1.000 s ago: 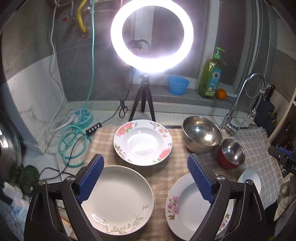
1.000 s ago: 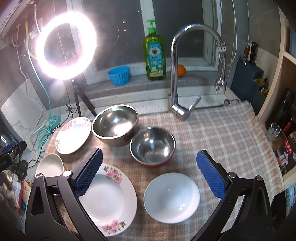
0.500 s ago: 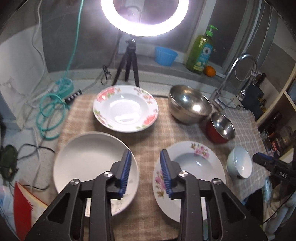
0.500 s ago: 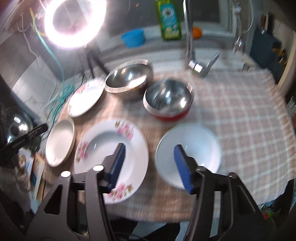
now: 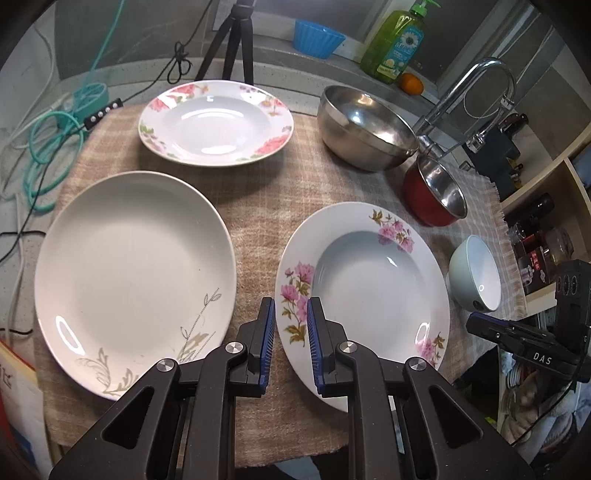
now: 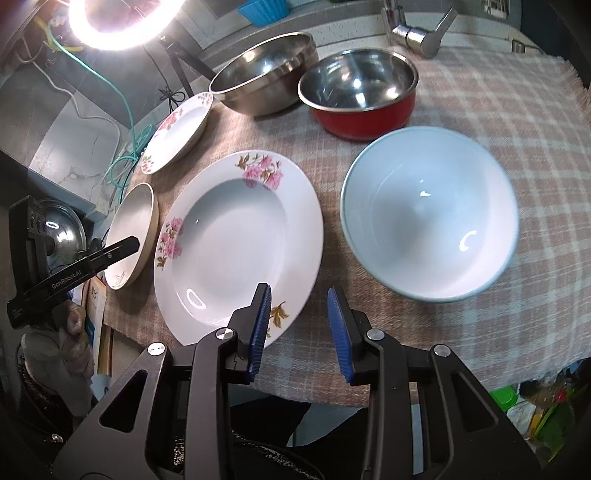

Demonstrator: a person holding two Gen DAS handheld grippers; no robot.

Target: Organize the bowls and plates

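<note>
We see our left tool (image 5: 290, 308) with jaws just narrowed to a slim gap, empty, hovering over the near-left rim of the pink-flowered plate (image 5: 364, 291). Our right tool (image 6: 299, 297), jaws also just closing but wider, holds nothing; it hangs between that plate and the white bowl (image 6: 430, 212) on the checked cloth (image 6: 517, 110).

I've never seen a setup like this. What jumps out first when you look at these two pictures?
A glaring ring light at the far left corner, then crockery spread over a checked cloth: a pink-flowered plate in the middle, a plain white bowl to its right. In the foreground, two black grippers with blue pads, the left gripper and right gripper, have just been closing, with nothing between them.
</note>
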